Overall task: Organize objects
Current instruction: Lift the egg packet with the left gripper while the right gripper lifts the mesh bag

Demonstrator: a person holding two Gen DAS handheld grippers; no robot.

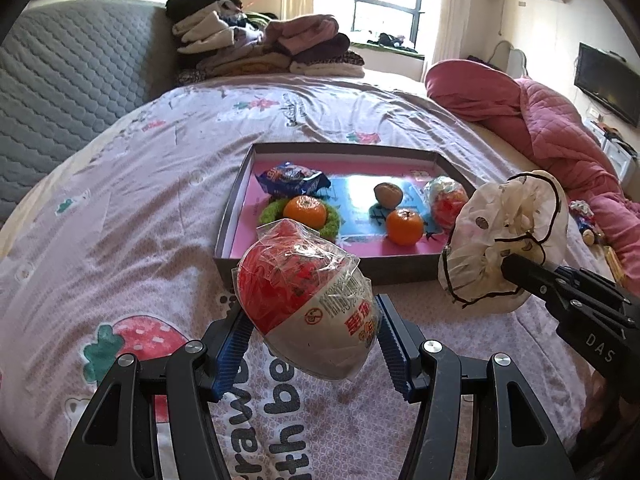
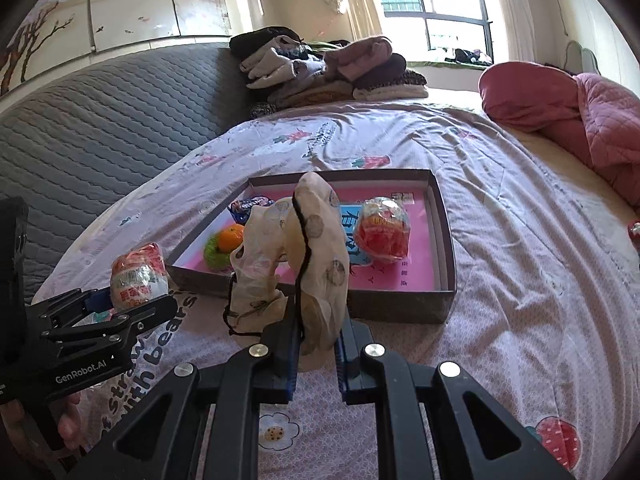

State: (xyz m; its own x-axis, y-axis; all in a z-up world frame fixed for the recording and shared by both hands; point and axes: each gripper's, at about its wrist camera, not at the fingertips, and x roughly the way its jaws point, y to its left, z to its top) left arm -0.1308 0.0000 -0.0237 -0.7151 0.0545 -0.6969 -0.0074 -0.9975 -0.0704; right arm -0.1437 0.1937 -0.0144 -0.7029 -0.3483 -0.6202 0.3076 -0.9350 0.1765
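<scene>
My left gripper is shut on a red-and-white egg-shaped toy in clear wrap, held above the bedspread just short of the grey box. The same egg shows at the left of the right wrist view, between the left gripper's fingers. My right gripper is shut on a cream frilly scrunchie with black trim, lifted before the box; it hangs at the right of the left wrist view as the scrunchie. The shallow grey box with pink lining holds two oranges, a walnut, a blue snack packet and another wrapped egg.
The box lies on a strawberry-print bedspread. Folded clothes are piled at the bed's far end, a pink quilt is bunched on the right, and a grey quilted headboard runs along the left.
</scene>
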